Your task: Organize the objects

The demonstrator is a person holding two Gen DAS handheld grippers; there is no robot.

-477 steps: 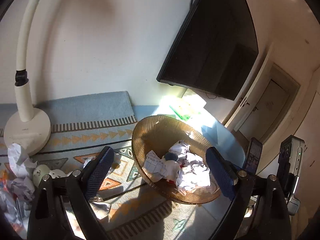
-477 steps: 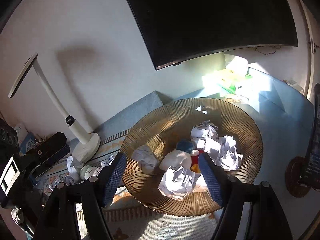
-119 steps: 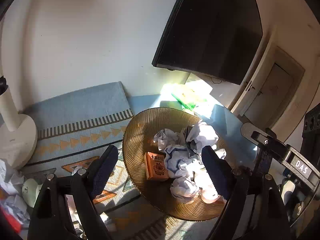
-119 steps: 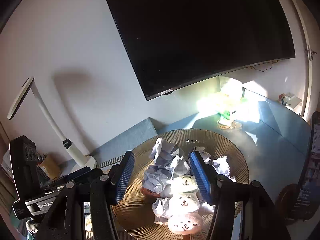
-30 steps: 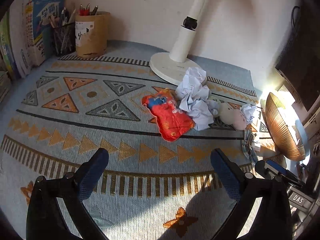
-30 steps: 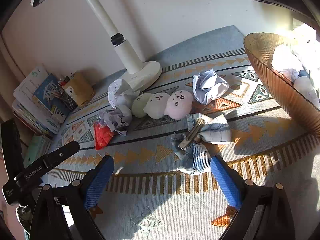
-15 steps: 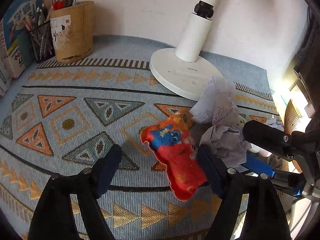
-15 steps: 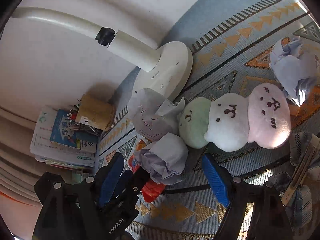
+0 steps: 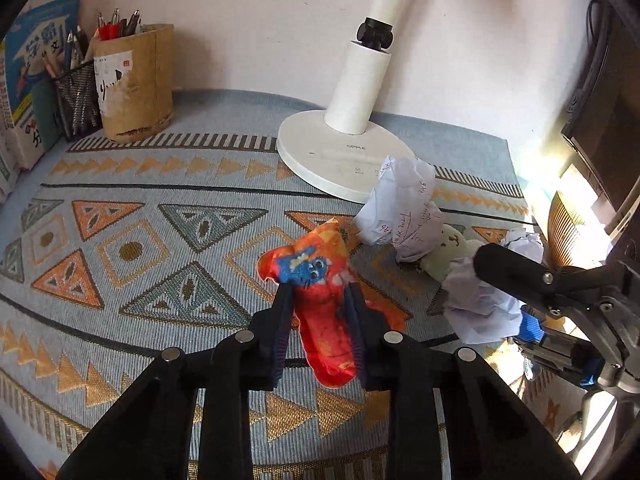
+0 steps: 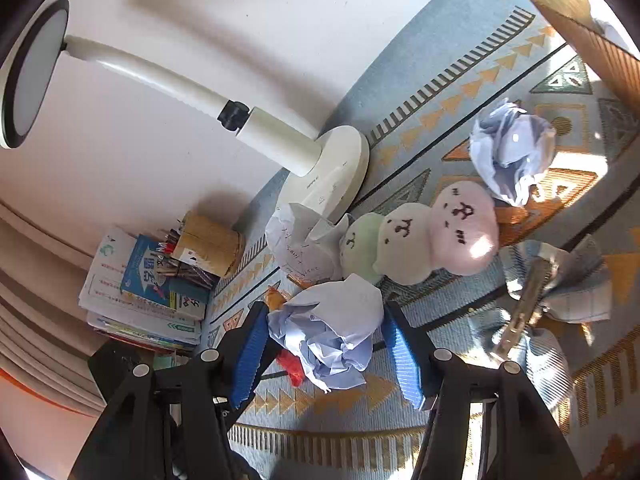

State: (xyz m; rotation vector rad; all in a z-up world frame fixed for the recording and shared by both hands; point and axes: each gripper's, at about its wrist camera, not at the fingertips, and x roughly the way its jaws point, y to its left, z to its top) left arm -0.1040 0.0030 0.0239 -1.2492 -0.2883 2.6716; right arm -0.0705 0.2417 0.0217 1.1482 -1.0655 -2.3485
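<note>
A red and orange snack packet [image 9: 318, 264] with a blue cartoon face lies on the patterned rug [image 9: 132, 248]. My left gripper [image 9: 318, 296] is shut on it, the pads pressing its middle and its lower end hanging between the fingers. A pale crumpled paper ball [image 10: 332, 332] sits between the blue pads of my right gripper [image 10: 325, 312], whose jaws are closing; a thin gap still shows at the right pad. From the left wrist view, that right gripper [image 9: 516, 300] comes in from the right around the same paper ball [image 9: 476, 308]. A sliver of the red packet [image 10: 290, 366] peeks out under the paper.
A written-on paper ball [image 10: 304, 244], a three-ball plush [image 10: 404, 244], another paper ball [image 10: 512, 152] and a checked cloth with a clip [image 10: 560, 280] lie nearby. The white lamp base [image 9: 336, 156] stands behind. A pen holder [image 9: 136, 80] and books [image 9: 28, 80] sit left, a woven basket [image 10: 592, 32] far right.
My left jaws, wide around the red packet before, have shut on it. My right gripper has rolled, moved in over the pale paper ball, and its jaws have narrowed around it.
</note>
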